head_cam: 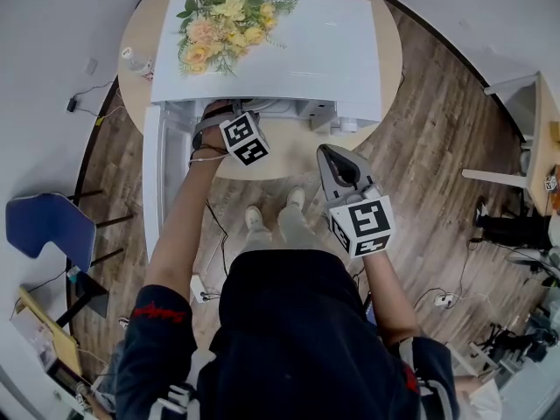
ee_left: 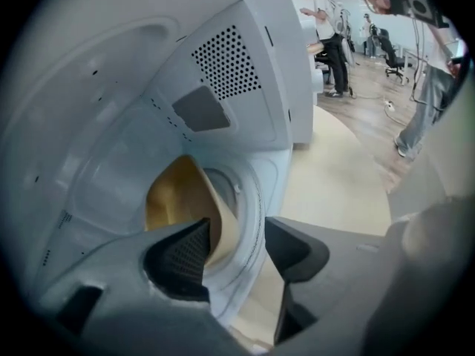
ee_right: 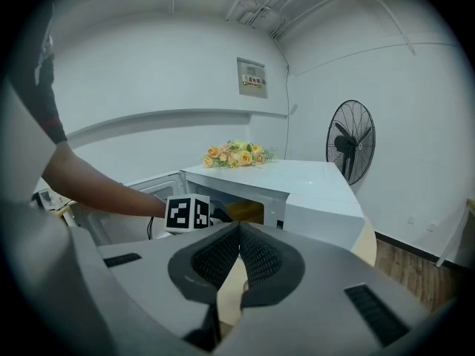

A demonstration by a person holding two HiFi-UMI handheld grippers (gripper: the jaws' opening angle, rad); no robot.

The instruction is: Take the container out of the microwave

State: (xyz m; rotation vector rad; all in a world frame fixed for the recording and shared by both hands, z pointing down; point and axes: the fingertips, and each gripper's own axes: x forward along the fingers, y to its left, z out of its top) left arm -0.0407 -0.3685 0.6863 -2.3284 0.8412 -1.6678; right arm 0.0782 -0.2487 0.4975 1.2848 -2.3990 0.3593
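The white microwave (head_cam: 289, 51) stands on a round table (head_cam: 389, 68) with its door (head_cam: 151, 173) swung open to the left. My left gripper (ee_left: 236, 251) reaches into the cavity; from the head view only its marker cube (head_cam: 245, 138) shows. Its jaws are open, and the wall of a tan container (ee_left: 174, 195) on the glass turntable (ee_left: 252, 191) lies between them, close to the left pad and clear of the right pad. The container (ee_right: 245, 211) also shows in the right gripper view. My right gripper (head_cam: 325, 150) hangs in front of the table, shut and empty.
A bunch of yellow and peach flowers (head_cam: 219, 24) lies on top of the microwave. A blue chair (head_cam: 48, 221) stands left of the table and cables run over the wooden floor. A standing fan (ee_right: 350, 141) is at the right wall. People (ee_left: 326, 35) stand far off.
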